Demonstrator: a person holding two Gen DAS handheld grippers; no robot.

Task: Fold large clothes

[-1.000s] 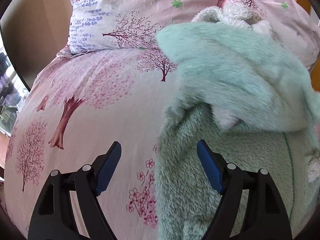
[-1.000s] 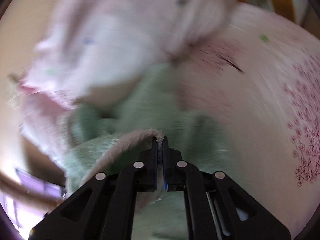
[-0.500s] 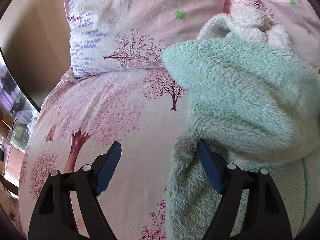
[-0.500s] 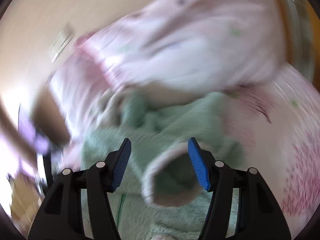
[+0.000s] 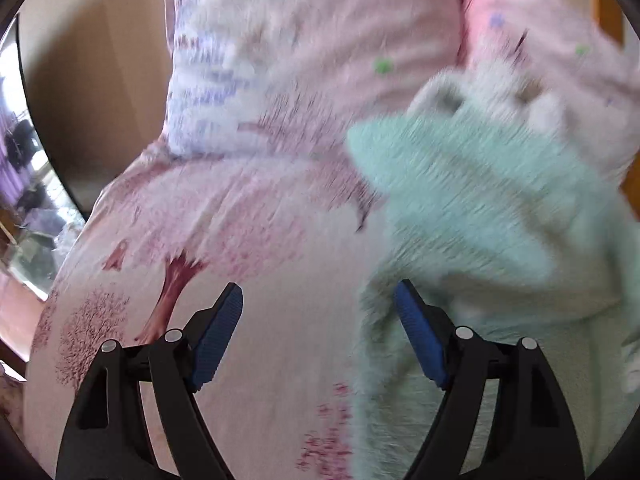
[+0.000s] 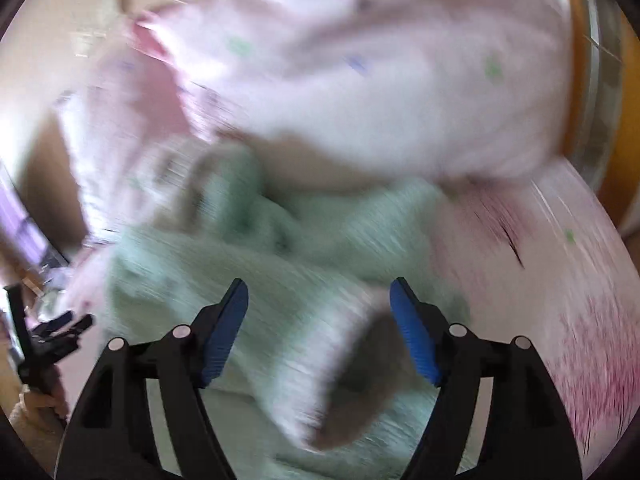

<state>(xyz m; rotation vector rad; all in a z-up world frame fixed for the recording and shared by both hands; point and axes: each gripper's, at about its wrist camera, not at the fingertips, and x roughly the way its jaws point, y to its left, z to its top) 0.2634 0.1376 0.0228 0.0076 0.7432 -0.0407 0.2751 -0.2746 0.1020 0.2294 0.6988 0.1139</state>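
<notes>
Green fleece garment (image 5: 480, 208) — on bedsheet (image 5: 256, 240)

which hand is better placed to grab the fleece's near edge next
Left, probably. The left tool hangs open with the mint fleece garment's edge beside its right pad. The right tool is opening over the sleeve cuff, pads clear of it.

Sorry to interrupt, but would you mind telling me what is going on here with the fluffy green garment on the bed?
A person with a claw in each hand is folding a mint-green fleece garment on a pink tree-print bedspread, below the pillows. The right claw is opening above the garment's pale-lined sleeve cuff, pads off the cloth. The left claw is open at the garment's edge, gripping nothing.
</notes>
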